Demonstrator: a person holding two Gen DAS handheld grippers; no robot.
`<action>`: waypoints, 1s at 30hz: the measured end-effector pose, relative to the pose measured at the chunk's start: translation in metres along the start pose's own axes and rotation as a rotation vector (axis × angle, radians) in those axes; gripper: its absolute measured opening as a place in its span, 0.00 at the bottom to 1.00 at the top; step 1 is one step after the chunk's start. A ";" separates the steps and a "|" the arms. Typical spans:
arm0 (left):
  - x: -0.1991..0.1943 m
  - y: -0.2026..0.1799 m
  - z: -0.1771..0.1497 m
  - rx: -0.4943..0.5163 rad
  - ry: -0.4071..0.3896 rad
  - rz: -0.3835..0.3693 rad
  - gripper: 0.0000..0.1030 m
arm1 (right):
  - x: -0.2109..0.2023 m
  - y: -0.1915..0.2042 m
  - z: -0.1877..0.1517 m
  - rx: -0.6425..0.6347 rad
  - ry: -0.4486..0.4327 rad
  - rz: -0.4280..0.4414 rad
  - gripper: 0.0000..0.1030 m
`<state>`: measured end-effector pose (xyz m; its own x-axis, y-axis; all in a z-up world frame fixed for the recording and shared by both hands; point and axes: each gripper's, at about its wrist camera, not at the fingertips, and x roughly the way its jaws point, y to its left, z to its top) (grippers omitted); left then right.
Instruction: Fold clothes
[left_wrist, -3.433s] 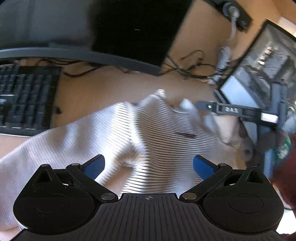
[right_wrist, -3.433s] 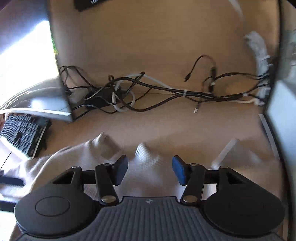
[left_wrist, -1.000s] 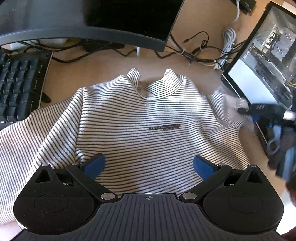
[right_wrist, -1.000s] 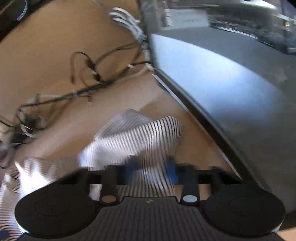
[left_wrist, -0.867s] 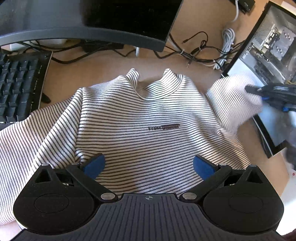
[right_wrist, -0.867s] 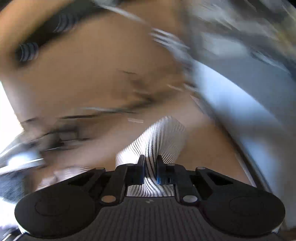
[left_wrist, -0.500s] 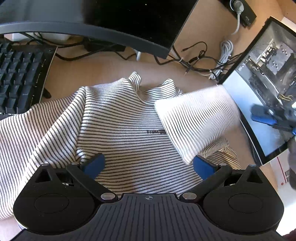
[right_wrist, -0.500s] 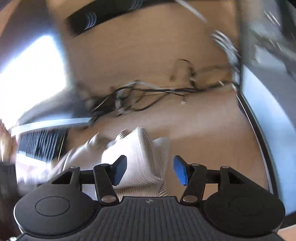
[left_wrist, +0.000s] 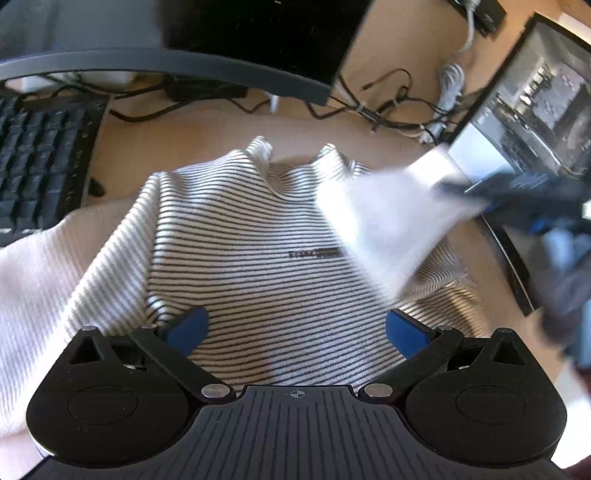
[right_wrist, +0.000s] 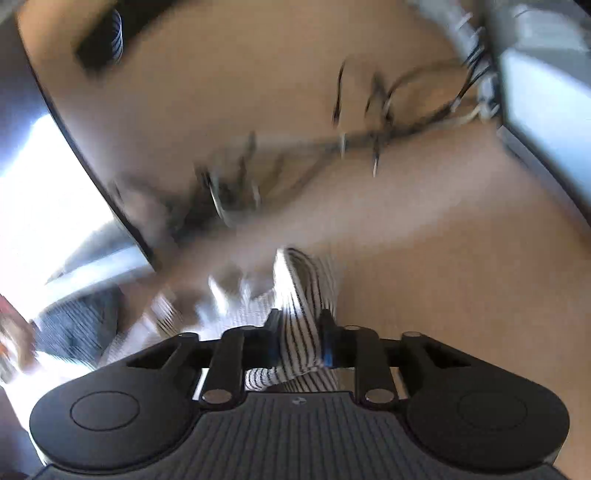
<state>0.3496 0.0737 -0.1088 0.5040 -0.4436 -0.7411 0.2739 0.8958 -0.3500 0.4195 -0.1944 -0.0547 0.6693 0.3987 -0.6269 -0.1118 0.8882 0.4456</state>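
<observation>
While the left gripper (left_wrist: 295, 328) is held wide open and empty above the black-and-white striped knit sweater (left_wrist: 258, 258), its sleeve (right_wrist: 303, 332) — toward the tabletop's (left_wrist: 207, 136) right — is pinched in the right gripper (right_wrist: 298, 341).

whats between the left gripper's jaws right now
Only the striped sweater's flat front, ungripped, in the left wrist view; the left gripper is wide open.
</observation>
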 end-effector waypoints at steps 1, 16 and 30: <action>0.004 -0.003 0.001 0.018 0.002 -0.003 1.00 | -0.021 -0.002 0.010 -0.018 -0.062 -0.027 0.17; 0.035 -0.034 0.048 0.074 -0.018 -0.035 1.00 | -0.113 0.041 -0.019 -0.435 -0.158 -0.278 0.58; 0.020 0.004 0.011 -0.027 -0.023 -0.009 1.00 | 0.022 0.019 -0.086 -0.431 0.088 -0.168 0.57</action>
<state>0.3703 0.0683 -0.1187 0.5204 -0.4518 -0.7246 0.2562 0.8921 -0.3722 0.3691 -0.1495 -0.1145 0.6412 0.2425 -0.7280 -0.3142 0.9486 0.0392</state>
